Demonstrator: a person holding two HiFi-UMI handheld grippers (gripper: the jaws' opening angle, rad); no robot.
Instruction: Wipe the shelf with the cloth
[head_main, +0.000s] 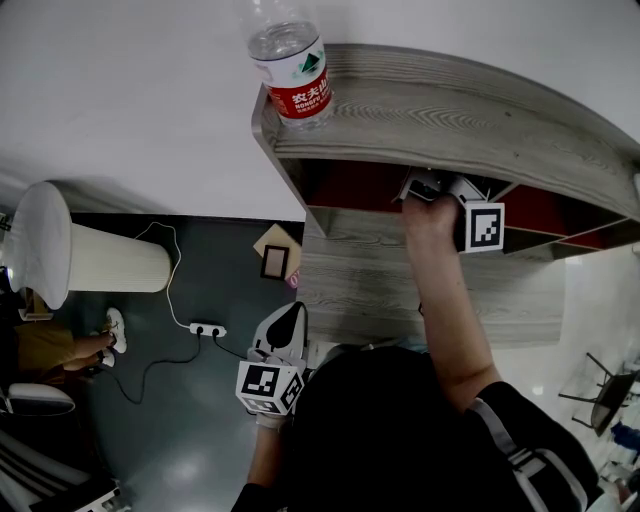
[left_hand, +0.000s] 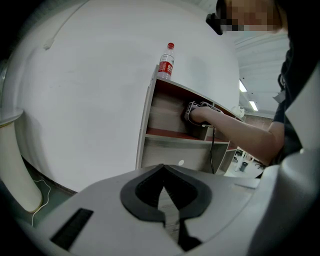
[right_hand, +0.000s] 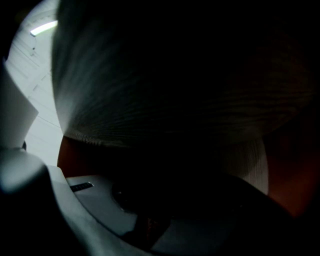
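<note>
**Head view:** The right gripper (head_main: 440, 188) is reached into the top compartment of the shelf (head_main: 450, 110), under the board that carries a bottle (head_main: 295, 70). The left gripper (head_main: 288, 322) hangs low above the floor (head_main: 200, 420), well apart from the shelf. No cloth is visible.

**Left gripper view:** The fingers are closed tip to tip, with nothing between them.

**Right gripper view:** Too dark. Neither the finger state nor any cloth can be read.

**Progress:** Judged as work inside the top compartment. The lower boards and the top surface appear left to wipe.
</note>
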